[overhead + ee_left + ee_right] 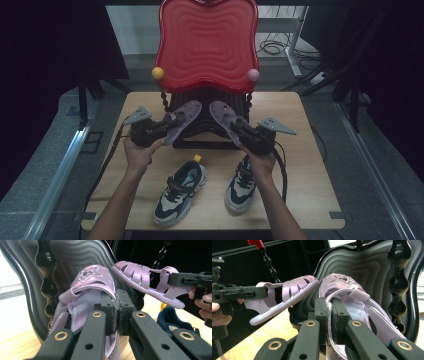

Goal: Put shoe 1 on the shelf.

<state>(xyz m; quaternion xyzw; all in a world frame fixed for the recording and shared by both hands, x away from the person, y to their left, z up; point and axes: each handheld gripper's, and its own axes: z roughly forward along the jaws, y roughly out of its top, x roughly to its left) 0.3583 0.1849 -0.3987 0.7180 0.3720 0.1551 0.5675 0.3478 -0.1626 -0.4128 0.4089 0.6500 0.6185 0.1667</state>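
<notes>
We have both purple sandals off the bench and in the air: the left sandal [184,118] is pinched at its heel strap by the left claw [169,123], and the right sandal [225,116] is clamped the same way by the right claw [243,129]. In each gripper view the jaws stand nearly together with the strap rim between them. The two sandals hang toes-forward, close side by side but apart, just in front of the black base of the red chair-like rack [207,40] at the far end of the bench [310,165]. We judge the pick-up done and the placing onto the rack left to do. A pair of sneakers [179,192] rests untouched on the bench nearer us, below the hands.
</notes>
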